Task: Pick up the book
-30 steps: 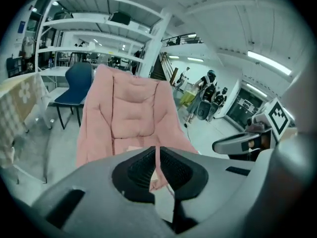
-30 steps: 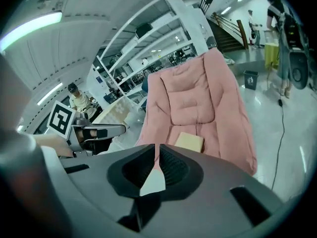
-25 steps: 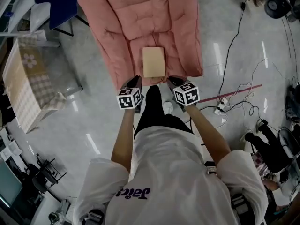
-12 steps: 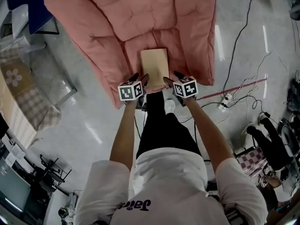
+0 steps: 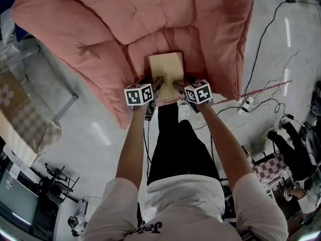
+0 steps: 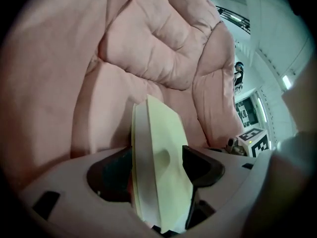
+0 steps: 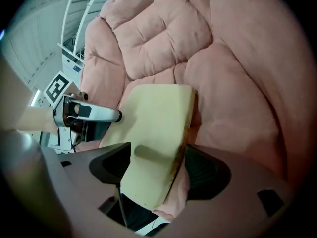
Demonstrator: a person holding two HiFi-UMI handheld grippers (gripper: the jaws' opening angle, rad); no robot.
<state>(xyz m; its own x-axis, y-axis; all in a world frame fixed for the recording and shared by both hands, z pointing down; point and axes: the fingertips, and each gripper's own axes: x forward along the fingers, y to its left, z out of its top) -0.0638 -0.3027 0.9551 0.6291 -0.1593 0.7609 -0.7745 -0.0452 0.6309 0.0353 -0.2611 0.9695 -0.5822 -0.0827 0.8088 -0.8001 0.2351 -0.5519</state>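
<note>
A tan book (image 5: 165,69) lies flat on the seat of a pink cushioned chair (image 5: 100,29). My left gripper (image 5: 154,82) is at the book's near left corner and my right gripper (image 5: 180,84) at its near right corner. In the left gripper view the book (image 6: 158,148) stands edge-on between the jaws of the left gripper (image 6: 156,170), which are opening and spread wide. In the right gripper view the book (image 7: 156,123) and a fold of pink fabric (image 7: 176,192) lie between the opening jaws of the right gripper (image 7: 158,170). Neither pair of pads presses on it.
The chair's padded arms and back rise around the book. Cables (image 5: 261,84) and a power strip (image 5: 246,104) lie on the floor at right. A patterned box (image 5: 15,109) stands at left. Another person (image 5: 296,154) sits at the right edge.
Both grippers have come down from above the chair's front edge to the book's near end. Their jaws went from shut to wide apart, and the book now lies between them.
</note>
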